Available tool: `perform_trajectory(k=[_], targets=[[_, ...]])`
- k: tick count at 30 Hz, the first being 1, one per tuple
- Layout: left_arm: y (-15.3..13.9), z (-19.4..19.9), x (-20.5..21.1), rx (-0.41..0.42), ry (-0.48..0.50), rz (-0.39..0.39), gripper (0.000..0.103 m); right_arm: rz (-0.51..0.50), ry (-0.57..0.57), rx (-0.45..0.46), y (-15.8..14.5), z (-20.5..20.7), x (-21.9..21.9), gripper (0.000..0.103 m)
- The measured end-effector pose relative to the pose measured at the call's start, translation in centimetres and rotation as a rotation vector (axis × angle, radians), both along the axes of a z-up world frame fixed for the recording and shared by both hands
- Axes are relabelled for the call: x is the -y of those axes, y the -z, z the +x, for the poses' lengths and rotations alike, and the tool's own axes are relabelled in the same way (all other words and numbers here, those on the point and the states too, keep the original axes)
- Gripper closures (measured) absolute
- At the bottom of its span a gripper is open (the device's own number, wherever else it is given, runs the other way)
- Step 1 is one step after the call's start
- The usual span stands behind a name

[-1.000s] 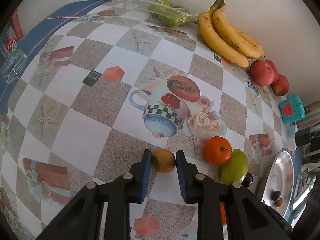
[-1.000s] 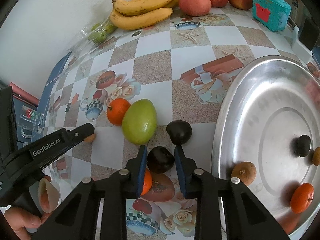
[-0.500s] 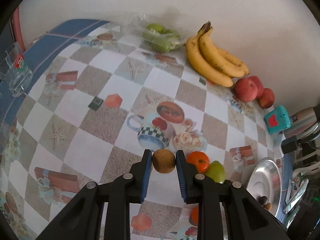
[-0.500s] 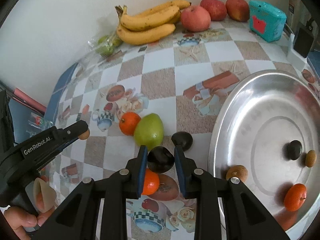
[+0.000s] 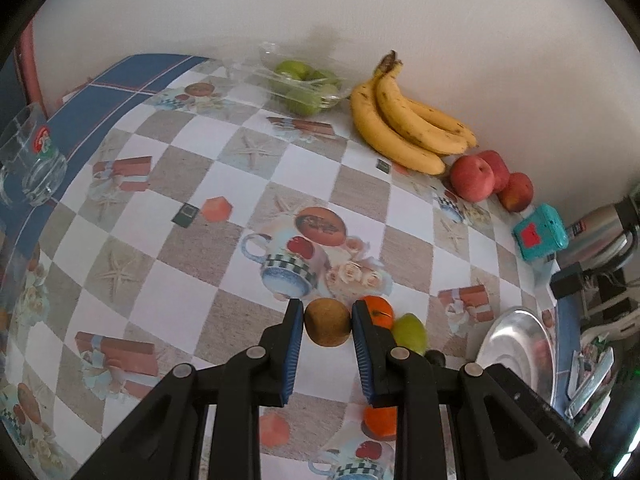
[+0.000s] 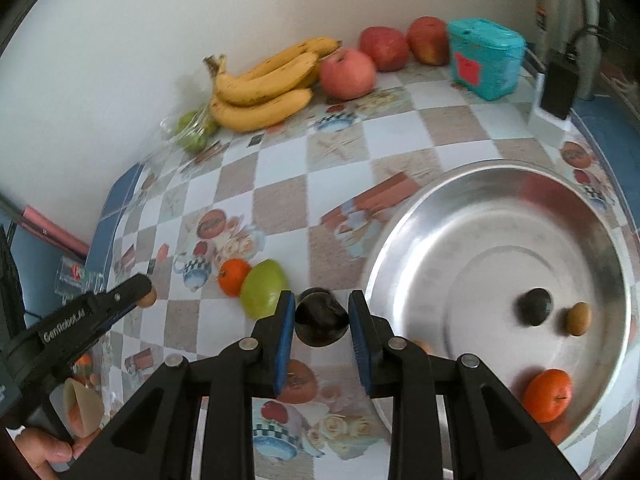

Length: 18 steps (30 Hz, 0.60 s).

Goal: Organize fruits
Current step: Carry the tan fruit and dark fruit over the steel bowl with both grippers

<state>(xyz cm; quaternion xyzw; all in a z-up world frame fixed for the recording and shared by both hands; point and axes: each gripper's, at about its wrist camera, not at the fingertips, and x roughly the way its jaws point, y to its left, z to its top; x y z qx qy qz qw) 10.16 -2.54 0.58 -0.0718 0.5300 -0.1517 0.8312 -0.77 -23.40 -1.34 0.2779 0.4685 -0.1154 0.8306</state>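
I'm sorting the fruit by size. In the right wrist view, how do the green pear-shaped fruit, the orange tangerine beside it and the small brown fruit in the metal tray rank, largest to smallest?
1. Green pear-shaped fruit
2. Orange tangerine beside it
3. Small brown fruit in the round metal tray

All lie at a similar distance, so the order seems reliable.

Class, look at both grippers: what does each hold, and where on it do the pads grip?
The left gripper pinches a small brown fruit at its opposite sides. The right gripper pinches a dark round fruit likewise.

brown round fruit in left claw | dark fruit in right claw
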Motion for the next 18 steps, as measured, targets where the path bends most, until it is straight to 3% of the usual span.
perform_trajectory(k=[18], targets=[[-0.8,-6.5,10.0,0.075,0.338,0.064,0.076,-0.01,0.277,-0.017,-0.1,-5.6,8.1,0.074]])
